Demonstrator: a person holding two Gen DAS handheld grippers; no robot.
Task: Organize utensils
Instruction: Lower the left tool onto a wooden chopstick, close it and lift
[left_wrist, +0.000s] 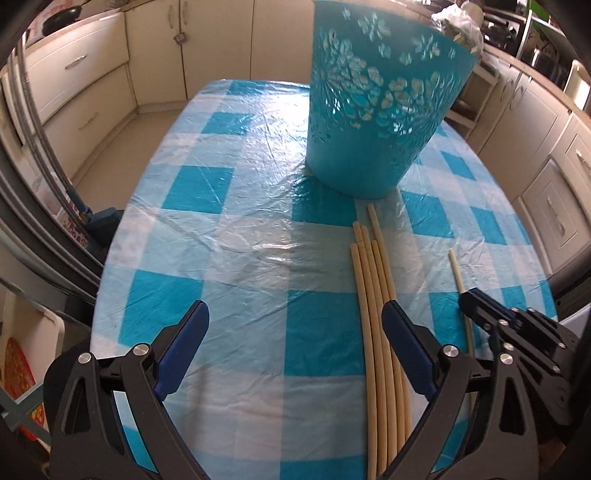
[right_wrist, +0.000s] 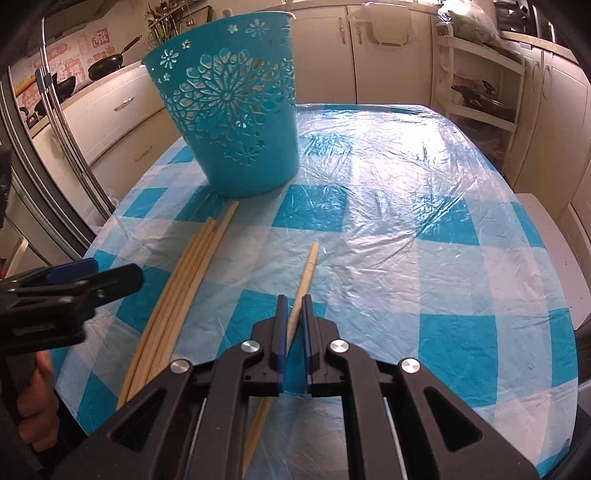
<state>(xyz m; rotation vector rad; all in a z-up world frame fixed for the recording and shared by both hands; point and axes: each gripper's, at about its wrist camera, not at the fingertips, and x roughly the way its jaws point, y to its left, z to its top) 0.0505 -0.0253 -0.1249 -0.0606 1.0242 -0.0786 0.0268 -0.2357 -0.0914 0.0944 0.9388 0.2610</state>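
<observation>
Here the single chopstick (right_wrist: 308, 267) lies on the checked surface (right_wrist: 424, 258), pinched near mid-length by the right tongs (right_wrist: 294, 306), jaws nearly shut. The loose bundle (left_wrist: 373, 280) lies beside it; the teal basket (right_wrist: 236, 110) stands beyond. Left tongs (left_wrist: 295, 317) gape empty. A thin, off-centre pinch may let it swivel or slip when lifted.

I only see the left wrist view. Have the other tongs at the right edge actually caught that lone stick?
Observer: Yes. The right tongs are shut on the single chopstick.
Operator: Anything on the table's far right?
Observer: Nothing; only bare checked tablecloth.
Operator: What is beyond the basket?
Observer: Behind the teal basket, dark pans sit on the counter.
</observation>
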